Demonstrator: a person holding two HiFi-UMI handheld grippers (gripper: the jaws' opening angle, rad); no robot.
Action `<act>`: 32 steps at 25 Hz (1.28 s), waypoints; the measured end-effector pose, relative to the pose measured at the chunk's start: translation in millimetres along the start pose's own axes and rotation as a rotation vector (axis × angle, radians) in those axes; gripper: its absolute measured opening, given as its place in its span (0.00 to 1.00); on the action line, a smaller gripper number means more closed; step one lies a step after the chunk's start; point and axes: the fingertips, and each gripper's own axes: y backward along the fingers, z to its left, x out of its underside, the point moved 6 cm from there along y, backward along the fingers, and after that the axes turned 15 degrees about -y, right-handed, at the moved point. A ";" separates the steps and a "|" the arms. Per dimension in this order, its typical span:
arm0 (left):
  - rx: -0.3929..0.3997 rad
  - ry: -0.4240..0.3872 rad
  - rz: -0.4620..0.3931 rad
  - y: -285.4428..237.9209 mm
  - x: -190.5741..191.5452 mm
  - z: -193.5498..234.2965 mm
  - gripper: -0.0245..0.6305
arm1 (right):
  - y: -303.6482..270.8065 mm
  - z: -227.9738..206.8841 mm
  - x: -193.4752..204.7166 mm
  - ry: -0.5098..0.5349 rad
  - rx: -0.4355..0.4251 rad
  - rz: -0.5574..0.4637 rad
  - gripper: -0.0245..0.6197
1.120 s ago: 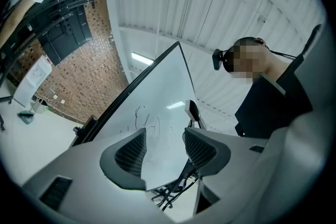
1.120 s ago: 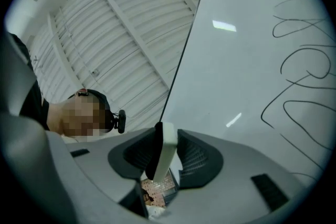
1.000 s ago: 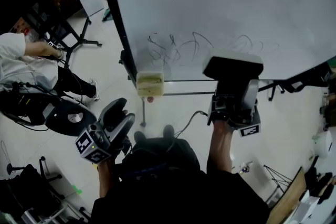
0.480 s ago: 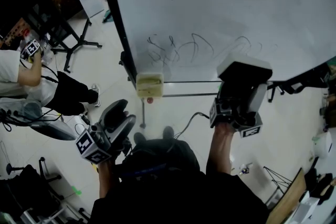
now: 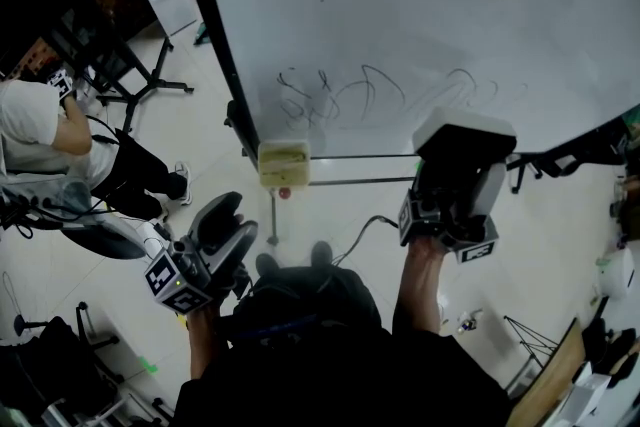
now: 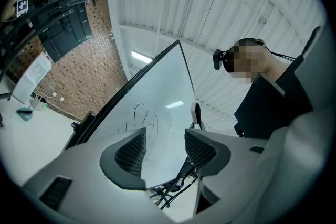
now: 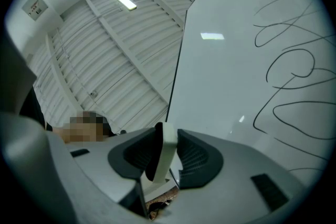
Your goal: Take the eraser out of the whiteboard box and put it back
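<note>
In the last second our right gripper [image 7: 164, 157] rolled the eraser [image 5: 465, 133]. The dark felt was facing us and now it's the white back, and it slid a bit toward 4 o'clock in the head view. The jaws are clamped on it. The whiteboard box [image 5: 285, 162] sits at 9 o'clock from it, so we figure the put-back is yet to come. Our left gripper [image 6: 165, 147] is spread open with nothing in it. We can't really tell if the eraser touches the whiteboard [image 5: 420, 15].

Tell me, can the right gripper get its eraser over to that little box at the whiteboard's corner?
Probably yes. The right gripper, shut on the eraser, is off to the side of the box, with nothing standing between them.
</note>
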 end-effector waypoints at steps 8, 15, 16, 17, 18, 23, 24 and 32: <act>-0.001 -0.077 0.021 -4.7 0.2 2.0 0.38 | -2.7 -2.7 3.3 -0.010 -0.025 0.030 0.28; -0.017 -0.026 -0.010 0.7 1.0 10.1 0.38 | 1.5 -11.8 3.8 -0.009 0.012 0.016 0.28; -0.021 -0.024 -0.015 1.2 0.6 11.2 0.38 | 1.1 -13.2 4.0 -0.008 0.026 0.013 0.28; -0.025 -0.023 -0.020 0.9 -0.3 12.0 0.38 | 0.2 -13.8 4.5 -0.007 0.031 0.013 0.28; -0.027 -0.026 -0.025 0.4 -1.2 12.7 0.38 | -1.3 -13.5 5.2 -0.007 0.027 0.017 0.28; -0.027 -0.016 -0.027 0.8 0.4 14.2 0.38 | -4.8 -13.0 8.3 -0.008 0.015 0.037 0.28; -0.027 -0.018 -0.027 0.6 0.7 14.6 0.38 | 0.7 -15.1 7.0 -0.008 0.012 0.034 0.28; -0.037 -0.007 -0.018 3.6 1.1 14.2 0.38 | -13.3 -8.9 20.0 0.003 0.019 0.065 0.28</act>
